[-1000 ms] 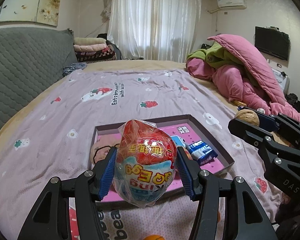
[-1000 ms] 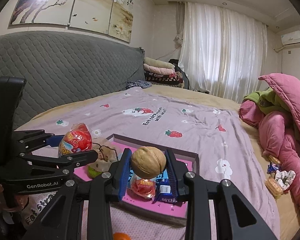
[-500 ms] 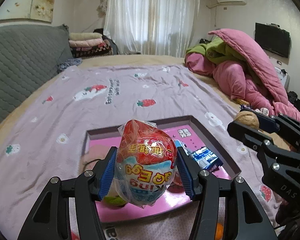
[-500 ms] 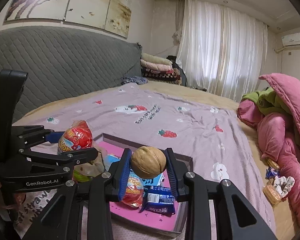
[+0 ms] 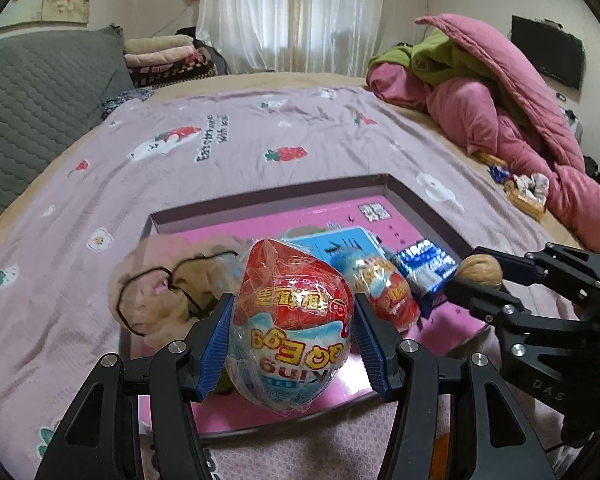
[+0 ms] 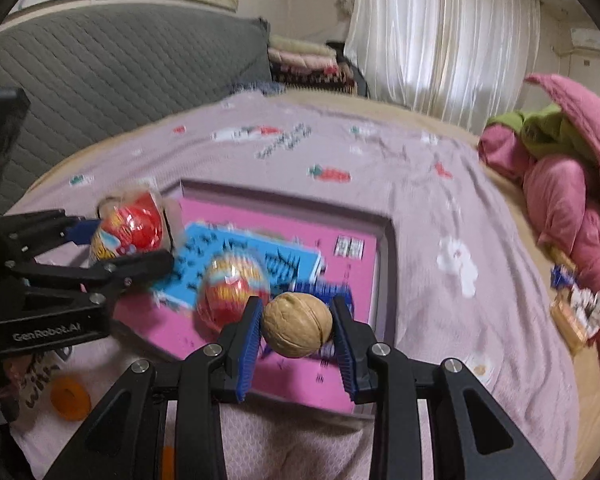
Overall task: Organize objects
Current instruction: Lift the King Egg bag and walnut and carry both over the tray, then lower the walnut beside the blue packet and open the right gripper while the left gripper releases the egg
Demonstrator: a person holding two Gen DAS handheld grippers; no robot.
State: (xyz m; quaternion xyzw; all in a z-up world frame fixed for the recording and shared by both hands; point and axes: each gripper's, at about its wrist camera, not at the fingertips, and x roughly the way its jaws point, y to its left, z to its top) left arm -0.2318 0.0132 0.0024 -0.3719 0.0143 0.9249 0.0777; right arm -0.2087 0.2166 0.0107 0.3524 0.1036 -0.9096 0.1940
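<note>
The left claw grips a red and white plastic-wrapped toy egg by its wide middle, one blue pad on each side, probably because the shiny wrap would slip at the narrow end. The right claw is closed on a round beige walnut, with both pads pressing its sides. Both claws hang over the near part of a shallow pink-bottomed cardboard tray that lies on the bed's lilac strawberry-print sheet. I judge that both things are being brought there for sorting. In the tray already lie a second wrapped egg, a light blue flat card, a blue snack packet and a beige plush toy. A small orange ball waits outside, on the sheet.
</note>
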